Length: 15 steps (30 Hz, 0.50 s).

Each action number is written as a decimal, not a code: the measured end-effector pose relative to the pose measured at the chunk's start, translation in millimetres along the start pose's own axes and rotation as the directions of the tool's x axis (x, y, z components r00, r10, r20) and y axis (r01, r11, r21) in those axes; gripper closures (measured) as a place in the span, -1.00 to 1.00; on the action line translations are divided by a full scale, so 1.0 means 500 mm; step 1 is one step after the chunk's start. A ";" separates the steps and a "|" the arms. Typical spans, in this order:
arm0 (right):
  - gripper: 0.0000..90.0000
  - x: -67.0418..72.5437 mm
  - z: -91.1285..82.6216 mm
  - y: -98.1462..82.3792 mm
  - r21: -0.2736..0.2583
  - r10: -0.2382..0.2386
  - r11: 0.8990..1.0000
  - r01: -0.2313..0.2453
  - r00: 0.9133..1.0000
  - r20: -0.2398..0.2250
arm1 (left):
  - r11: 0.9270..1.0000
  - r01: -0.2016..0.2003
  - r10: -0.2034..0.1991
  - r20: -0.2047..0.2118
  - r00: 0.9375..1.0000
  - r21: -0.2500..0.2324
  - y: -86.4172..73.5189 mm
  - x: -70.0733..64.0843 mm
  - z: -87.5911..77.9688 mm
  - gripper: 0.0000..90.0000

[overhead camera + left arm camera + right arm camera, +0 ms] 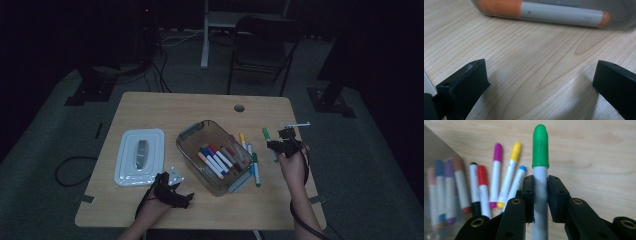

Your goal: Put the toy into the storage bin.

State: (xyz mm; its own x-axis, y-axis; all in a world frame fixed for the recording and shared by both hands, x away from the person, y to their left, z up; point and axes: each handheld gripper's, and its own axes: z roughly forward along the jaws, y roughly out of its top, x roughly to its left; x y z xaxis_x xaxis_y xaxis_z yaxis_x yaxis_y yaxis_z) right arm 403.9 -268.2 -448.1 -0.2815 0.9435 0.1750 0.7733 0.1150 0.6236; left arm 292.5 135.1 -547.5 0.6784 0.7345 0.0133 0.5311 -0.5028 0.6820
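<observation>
right gripper (pixel 540 195) has its jaws clamped tight on the white barrel of a green-capped marker (pixel 540 150), the cap poking out past the pads, pointing away from the hand. in the high view that marker (pixel 267 135) sits above the tabletop at the right side, just beside the loose markers (pixel 254 162) lying on the wooden table (pixel 150 107) next to the clear plastic bin (pixel 192 132). from the right gripper's own camera you can pick out magenta, yellow, blue, red and black ones fanned out on the wood below, touching or nearly touching each other. inside the bin, more markers (pixel 216 160) lie side by side (orange, blue, purple, brown, as far as the dim light allows).

left gripper (pixel 172 192) rests low at the near edge of the table, jaws spread wide with nothing but bare wood between them. its camera looks at an orange marker (pixel 541 11) through the bin wall. the white lid (pixel 140 156) lies flat to the left of the bin, apart from it, just beyond the left gripper.
</observation>
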 end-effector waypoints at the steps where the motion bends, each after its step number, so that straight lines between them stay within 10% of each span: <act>1: 0.70 0.004 -0.007 0.005 -0.007 -0.003 1.000 0.003 1.000 -0.008 | 1.000 0.000 0.000 0.000 1.000 0.000 0.000 0.000 0.000 -0.99; 15: 0.70 0.094 -0.094 0.065 -0.123 -0.087 0.990 0.070 0.987 -0.135 | 1.000 0.001 -0.001 -0.001 1.000 -0.002 0.000 0.000 0.000 -0.99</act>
State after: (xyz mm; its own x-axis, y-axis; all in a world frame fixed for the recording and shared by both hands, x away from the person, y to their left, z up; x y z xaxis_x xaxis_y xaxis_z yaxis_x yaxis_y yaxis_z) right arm 388.9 -234.7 -383.6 -0.4217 0.8792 0.2217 0.6762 0.1420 0.7230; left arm 292.6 135.1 -547.5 0.6775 0.7354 0.0139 0.5305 -0.5016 0.6833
